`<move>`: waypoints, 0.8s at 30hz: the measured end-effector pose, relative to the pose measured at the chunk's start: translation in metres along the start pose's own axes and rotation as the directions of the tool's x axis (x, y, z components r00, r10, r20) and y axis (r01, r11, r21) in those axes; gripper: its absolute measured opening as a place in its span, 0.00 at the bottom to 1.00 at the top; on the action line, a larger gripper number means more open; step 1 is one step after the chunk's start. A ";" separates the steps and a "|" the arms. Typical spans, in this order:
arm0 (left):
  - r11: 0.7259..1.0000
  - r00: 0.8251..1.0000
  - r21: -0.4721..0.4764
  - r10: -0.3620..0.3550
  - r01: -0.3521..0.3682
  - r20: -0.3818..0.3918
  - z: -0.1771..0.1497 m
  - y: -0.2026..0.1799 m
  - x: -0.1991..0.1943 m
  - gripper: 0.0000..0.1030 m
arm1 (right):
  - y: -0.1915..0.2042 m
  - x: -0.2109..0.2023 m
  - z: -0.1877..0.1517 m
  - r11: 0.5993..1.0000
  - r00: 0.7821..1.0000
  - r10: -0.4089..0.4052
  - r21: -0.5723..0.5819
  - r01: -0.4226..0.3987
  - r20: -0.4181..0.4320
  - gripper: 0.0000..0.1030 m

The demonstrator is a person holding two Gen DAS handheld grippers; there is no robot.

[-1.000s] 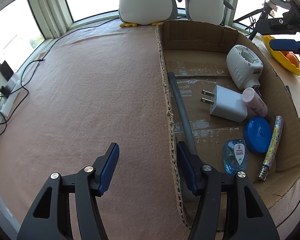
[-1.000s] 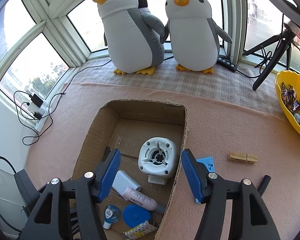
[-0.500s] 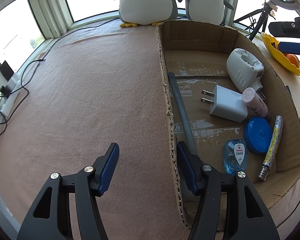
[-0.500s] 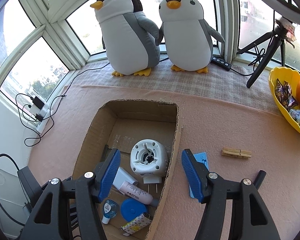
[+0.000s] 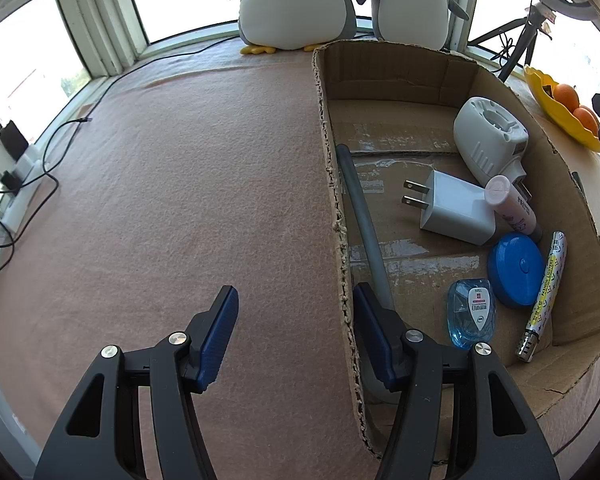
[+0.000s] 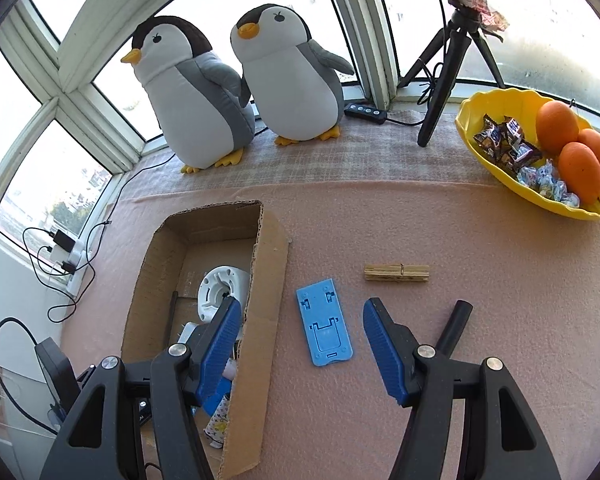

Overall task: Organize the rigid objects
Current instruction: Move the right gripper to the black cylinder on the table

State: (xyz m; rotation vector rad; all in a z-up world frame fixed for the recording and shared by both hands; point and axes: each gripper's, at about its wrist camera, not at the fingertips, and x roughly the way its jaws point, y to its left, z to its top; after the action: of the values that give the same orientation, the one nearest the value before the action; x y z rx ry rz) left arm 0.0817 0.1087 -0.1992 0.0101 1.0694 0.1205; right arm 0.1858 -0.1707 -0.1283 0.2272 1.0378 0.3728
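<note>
A: Where do we stand? Our left gripper [image 5: 296, 336] has its jaws apart, straddling the side wall of the brown cardboard box [image 5: 336, 216], gripping nothing.

B: Our right gripper [image 6: 300, 344] is also spread and empty, above the flat light-blue plastic stand [image 6: 324, 322] on the pink felt tabletop [image 6: 440, 240], just beside the box; a wooden clothespin [image 6: 396, 272] lies near.
</note>
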 end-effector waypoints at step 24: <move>1.000 1.000 0.002 0.010 -0.010 0.001 -0.001 0.002 -0.003 0.58 | -0.095 0.029 -0.015 0.974 0.986 -0.139 0.169 0.152 -0.090 0.57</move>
State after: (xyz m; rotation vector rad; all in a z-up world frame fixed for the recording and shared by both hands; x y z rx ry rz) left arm 0.0791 0.1103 -0.1972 0.0175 1.0691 0.1278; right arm 0.2039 -0.2456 -0.1926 0.2939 1.1579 0.1581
